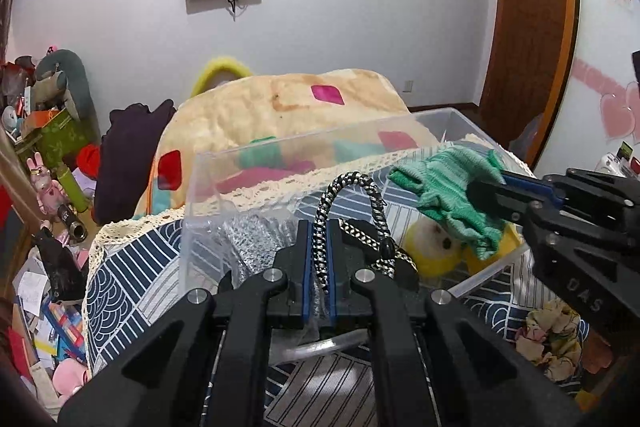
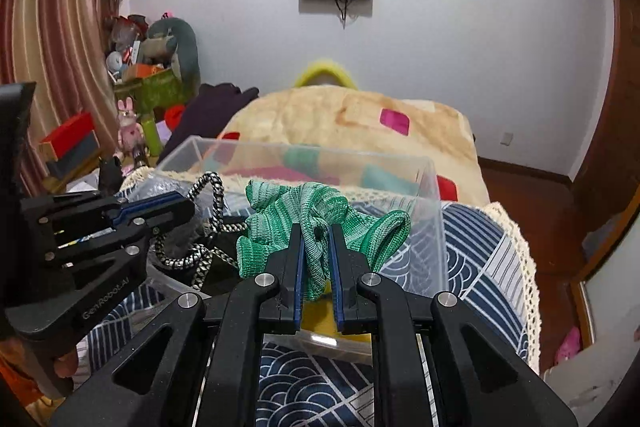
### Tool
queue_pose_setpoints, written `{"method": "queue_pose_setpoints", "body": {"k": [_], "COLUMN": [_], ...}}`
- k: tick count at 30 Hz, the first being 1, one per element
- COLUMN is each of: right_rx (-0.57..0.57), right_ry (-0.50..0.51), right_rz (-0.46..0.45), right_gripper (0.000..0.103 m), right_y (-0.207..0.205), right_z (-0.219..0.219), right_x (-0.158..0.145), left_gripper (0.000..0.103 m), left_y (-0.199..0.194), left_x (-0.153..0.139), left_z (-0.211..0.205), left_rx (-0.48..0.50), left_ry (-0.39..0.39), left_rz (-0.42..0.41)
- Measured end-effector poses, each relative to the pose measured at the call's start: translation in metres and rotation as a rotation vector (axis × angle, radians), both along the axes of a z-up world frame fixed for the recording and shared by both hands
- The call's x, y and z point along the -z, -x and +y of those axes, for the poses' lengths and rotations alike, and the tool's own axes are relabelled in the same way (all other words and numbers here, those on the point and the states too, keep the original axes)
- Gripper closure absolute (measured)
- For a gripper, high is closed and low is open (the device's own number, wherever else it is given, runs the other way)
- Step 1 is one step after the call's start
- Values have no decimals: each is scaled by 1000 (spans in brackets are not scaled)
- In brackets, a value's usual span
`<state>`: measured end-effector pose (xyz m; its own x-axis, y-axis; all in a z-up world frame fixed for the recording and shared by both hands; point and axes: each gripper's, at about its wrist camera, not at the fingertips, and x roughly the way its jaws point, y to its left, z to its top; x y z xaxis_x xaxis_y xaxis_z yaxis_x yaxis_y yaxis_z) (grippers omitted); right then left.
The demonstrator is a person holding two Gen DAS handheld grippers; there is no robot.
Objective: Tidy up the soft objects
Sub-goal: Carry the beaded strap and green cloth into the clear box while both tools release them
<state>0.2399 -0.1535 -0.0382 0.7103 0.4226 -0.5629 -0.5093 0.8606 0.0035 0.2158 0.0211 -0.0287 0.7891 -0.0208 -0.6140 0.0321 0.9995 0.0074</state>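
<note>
A clear plastic bin [image 1: 280, 151] [image 2: 432, 227] sits on a table with a blue-and-white patterned cloth [image 1: 132, 267] [image 2: 480, 267]. My left gripper [image 1: 318, 227] [image 2: 172, 211] is shut on a black-and-white braided cord [image 1: 360, 187] [image 2: 208, 195] and holds it over the bin's near left part. My right gripper [image 2: 316, 231] [image 1: 476, 187] is shut on a green knitted cloth [image 2: 304, 211] [image 1: 452, 187] and holds it over the bin's right part. A yellow plush toy [image 1: 432, 247] and a grey fabric [image 1: 244, 239] lie inside the bin.
A beige blanket with coloured patches [image 1: 288, 107] [image 2: 340, 115] lies beyond the bin. A dark purple garment [image 1: 128, 155] lies to its left. Toys, boxes and papers crowd the left side [image 1: 52, 131]. A floral cloth [image 1: 556, 331] lies on the table's right.
</note>
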Motion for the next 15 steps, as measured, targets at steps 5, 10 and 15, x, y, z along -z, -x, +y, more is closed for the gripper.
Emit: {"method": "queue_pose_setpoints", "body": {"k": [5,10,15], "right_rx": [8,-1,11], "right_ry": [32,32,32], "right_rz": [28,23,-35], "right_gripper": [90,76,64], "right_y": [-7,-4,7], "right_z": [0,-2,-8], "right_x": [6,2,-10], "left_gripper": [92,82,64], "left_y": [-3,3,25], "left_x": [6,4,-13], "left_z": [-1,0,-3], "left_rx": [-2,7,13], "left_ry": [-15,-6,-12], "left_rz": [22,20,-25]}}
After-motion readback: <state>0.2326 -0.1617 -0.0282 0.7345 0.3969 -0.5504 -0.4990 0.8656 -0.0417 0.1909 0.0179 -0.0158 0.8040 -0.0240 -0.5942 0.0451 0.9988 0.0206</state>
